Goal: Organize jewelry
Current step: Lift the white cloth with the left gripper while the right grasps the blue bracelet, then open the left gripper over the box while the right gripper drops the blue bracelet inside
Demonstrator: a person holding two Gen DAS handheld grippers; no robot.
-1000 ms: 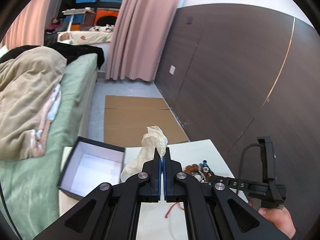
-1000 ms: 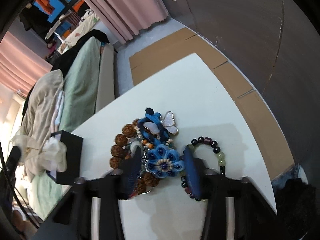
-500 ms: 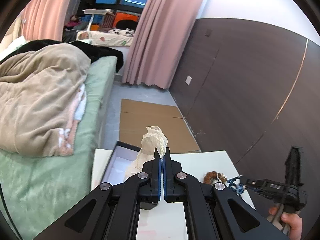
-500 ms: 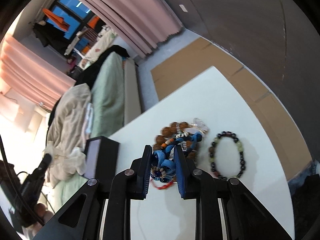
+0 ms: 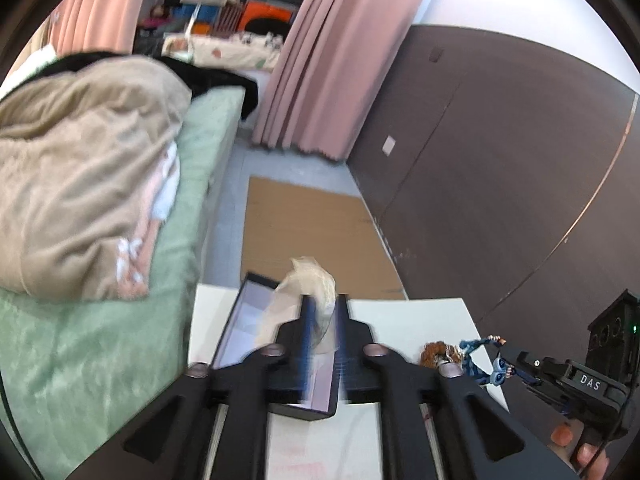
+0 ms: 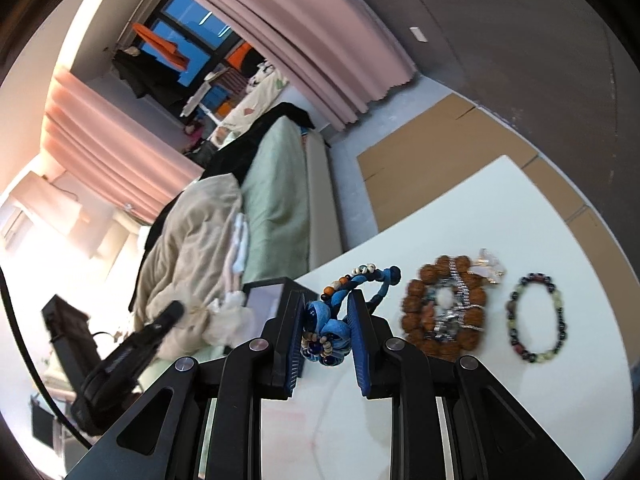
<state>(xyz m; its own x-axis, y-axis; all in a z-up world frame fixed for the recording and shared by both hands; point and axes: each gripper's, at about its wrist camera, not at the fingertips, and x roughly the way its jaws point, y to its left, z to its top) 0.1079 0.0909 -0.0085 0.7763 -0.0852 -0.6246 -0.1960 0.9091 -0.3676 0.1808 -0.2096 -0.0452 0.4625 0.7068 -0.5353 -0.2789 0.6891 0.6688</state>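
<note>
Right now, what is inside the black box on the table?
The black box shows a pale lining. The cream pouch hangs over it between the opening left gripper jaws, covering part of the inside.

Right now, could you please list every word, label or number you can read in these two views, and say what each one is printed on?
"DAS": white letters on the black body of the right gripper, seen in the left wrist view.
No other text is readable in either view; the small white wall plate on the dark brown panel looks blank.
</note>
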